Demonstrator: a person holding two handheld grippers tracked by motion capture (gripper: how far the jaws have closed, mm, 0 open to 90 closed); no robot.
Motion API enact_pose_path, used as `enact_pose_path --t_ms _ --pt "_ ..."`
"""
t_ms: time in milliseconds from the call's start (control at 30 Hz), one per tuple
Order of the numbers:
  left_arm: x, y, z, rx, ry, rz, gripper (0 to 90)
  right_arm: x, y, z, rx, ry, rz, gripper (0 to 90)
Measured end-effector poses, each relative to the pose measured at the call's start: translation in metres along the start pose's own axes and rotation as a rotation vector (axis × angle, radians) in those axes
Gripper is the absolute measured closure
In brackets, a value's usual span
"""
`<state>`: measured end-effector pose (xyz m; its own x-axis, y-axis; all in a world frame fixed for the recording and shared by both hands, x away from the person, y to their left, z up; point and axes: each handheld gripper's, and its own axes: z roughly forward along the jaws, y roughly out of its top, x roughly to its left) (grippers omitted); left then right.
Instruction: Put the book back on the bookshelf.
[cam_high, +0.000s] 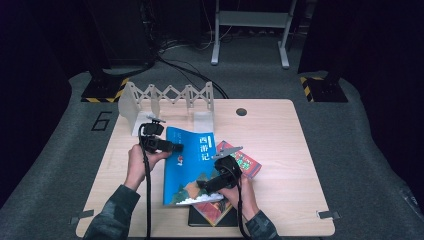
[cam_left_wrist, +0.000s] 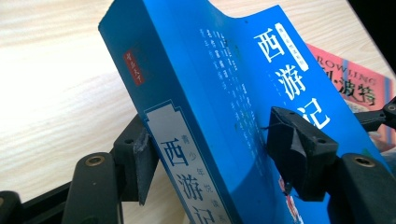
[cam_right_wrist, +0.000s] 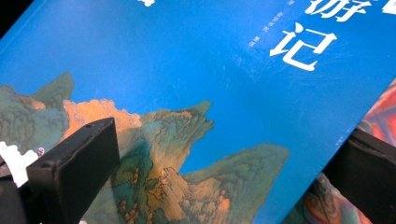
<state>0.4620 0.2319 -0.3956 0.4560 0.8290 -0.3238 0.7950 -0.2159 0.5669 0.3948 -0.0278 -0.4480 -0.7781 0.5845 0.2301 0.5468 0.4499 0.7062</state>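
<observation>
- While both hands work at the pale wooden table, the glossy blue paperback book with white Chinese characters lies left of centre, its long axis running from the person's edge away toward the white folding rack, title end farthest from the person.
- Left gripper comes in from the book's left side at the spine; in the left gripper view one pad sits against the spine edge and the other pad presses on the front cover, so the jaws are clamped on the blue book at about half width, with that edge tilted up off the table.
- Right gripper is at the book's near right corner; one jaw lies over the painted mountain scene, the other beyond the cover's edge. Whether it is actually squeezing, I cannot tell.
- Count: two grippers, one blue book, one red paperback poking out at its right, one more colourful book and a dark one beneath its near end.
</observation>
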Motion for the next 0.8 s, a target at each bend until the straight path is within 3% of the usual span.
enact_pose_path --t_ms 100,133,167,267,433,600,700,800 --pt "-0.008 0.002 -0.001 0.002 0.061 0.037 36.4 0.0 0.002 0.003 -0.01 0.001 0.0 0.0" --pt "-0.015 0.004 -0.001 -0.002 0.107 0.068 36.5 0.001 0.002 0.003 -0.011 0.001 0.002 0.0" --pt "-0.017 0.005 -0.001 0.012 0.121 0.095 36.5 0.0 0.002 0.004 -0.01 0.002 -0.004 0.0" --pt "-0.021 0.007 -0.002 0.01 0.13 0.11 36.4 0.0 0.002 0.003 -0.005 0.009 0.011 0.0" --pt "-0.011 0.004 -0.003 0.001 0.076 0.063 35.5 -0.002 0.0 0.004 -0.027 0.014 -0.004 0.0" --pt "0.01 0.003 0.001 0.009 -0.034 -0.017 35.9 -0.002 -0.001 0.004 -0.04 0.016 0.006 0.0" --pt "0.018 0.002 0.003 0.019 -0.07 -0.038 35.9 -0.002 -0.001 0.004 -0.04 0.017 0.002 0.0" --pt "0.02 0.001 0.006 0.0 -0.098 -0.066 36.3 -0.002 -0.001 0.005 -0.041 0.016 0.004 0.0"
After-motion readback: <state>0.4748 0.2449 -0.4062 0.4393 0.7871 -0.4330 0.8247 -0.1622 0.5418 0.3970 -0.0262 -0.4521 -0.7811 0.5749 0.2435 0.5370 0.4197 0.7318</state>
